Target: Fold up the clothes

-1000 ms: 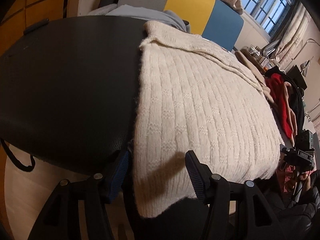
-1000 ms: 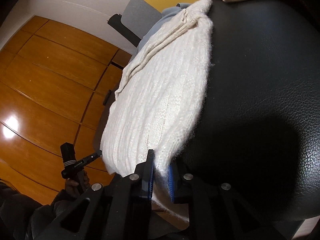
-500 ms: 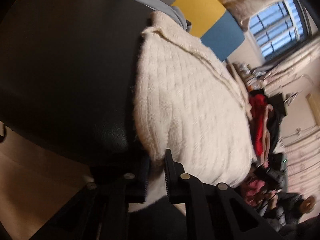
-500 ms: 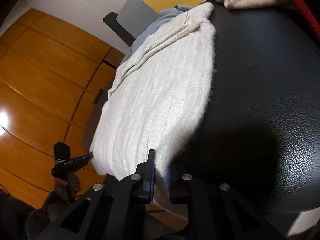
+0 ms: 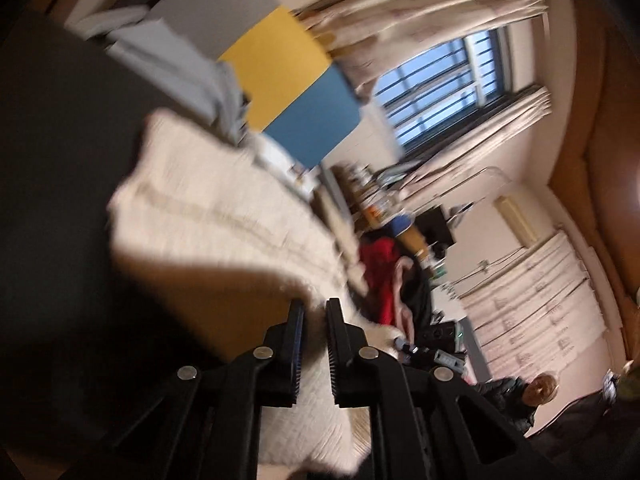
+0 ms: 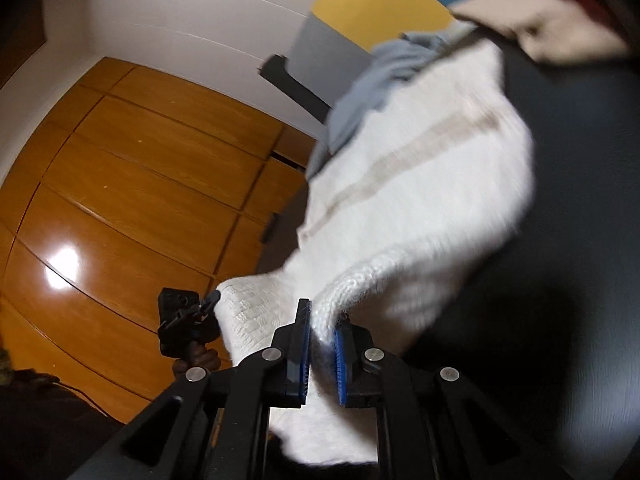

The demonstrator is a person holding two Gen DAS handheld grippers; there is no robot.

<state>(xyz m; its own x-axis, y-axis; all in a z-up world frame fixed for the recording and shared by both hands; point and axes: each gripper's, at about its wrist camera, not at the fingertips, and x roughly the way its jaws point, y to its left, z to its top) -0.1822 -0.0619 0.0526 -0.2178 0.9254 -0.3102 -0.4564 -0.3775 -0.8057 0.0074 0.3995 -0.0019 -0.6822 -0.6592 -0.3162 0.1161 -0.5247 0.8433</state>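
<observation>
Your left gripper [image 5: 314,312] pinches sweater [image 5: 208,216] hem, jaws narrow. Your right gripper [image 6: 320,320] clamps other corner. Near edge lifted off black table [image 6: 580,160]; far end lies beside grey garment [image 6: 376,76].

Each camera sits close behind its own fingers, looking forward. Both see the white sweater [image 5: 224,232] [image 6: 432,200] and the dark table [image 5: 52,160] [image 6: 580,240].

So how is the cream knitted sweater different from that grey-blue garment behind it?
The cream knitted sweater is thick and ribbed; the grey-blue garment looks thin and smooth. The sweater is pinched by both the left claw and right claw; the garment lies crumpled, ungripped. Both rest on the black leather-look surface.
</observation>
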